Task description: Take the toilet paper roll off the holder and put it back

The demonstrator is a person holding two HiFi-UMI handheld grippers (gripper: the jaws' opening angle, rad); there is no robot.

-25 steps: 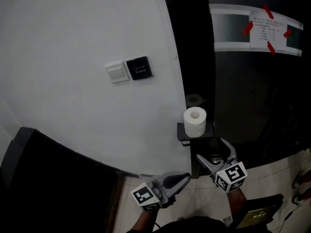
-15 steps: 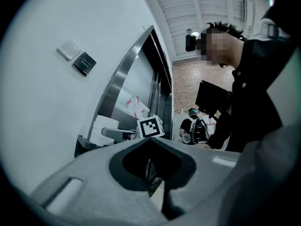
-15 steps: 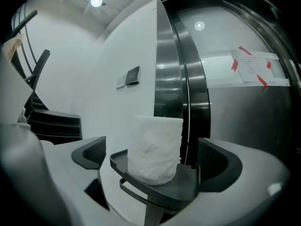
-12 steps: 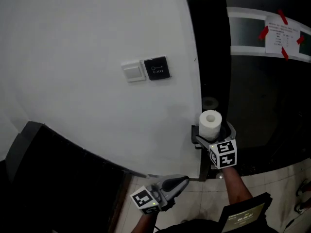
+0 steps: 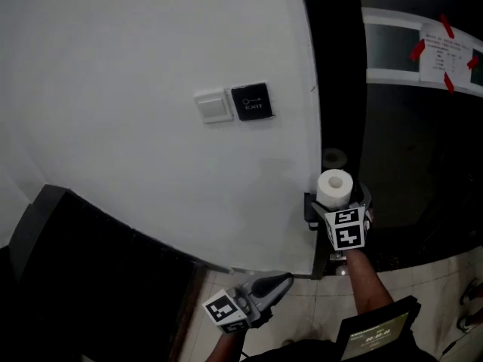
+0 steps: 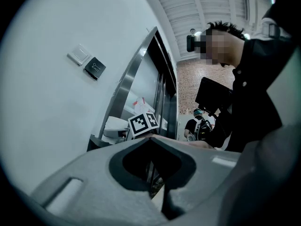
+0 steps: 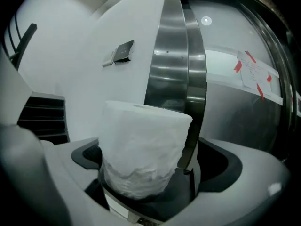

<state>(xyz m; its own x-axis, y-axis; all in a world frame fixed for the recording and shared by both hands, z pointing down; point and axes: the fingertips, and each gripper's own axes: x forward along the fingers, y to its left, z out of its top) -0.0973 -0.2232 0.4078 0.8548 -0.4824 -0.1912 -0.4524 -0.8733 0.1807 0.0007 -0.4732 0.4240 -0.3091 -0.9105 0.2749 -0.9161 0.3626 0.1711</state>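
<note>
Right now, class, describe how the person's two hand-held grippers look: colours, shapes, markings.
Both the left hand-held gripper and the right hand-held gripper have light grey moulded jaws with dark recessed insides, and each carries a white cube printed with black square markers. No cables show. The right one's jaws have just been opening, with the toilet paper roll between them.

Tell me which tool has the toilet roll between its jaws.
The right tool, jaws just opened wide around the toilet paper roll; the left tool is shut and empty.
</note>
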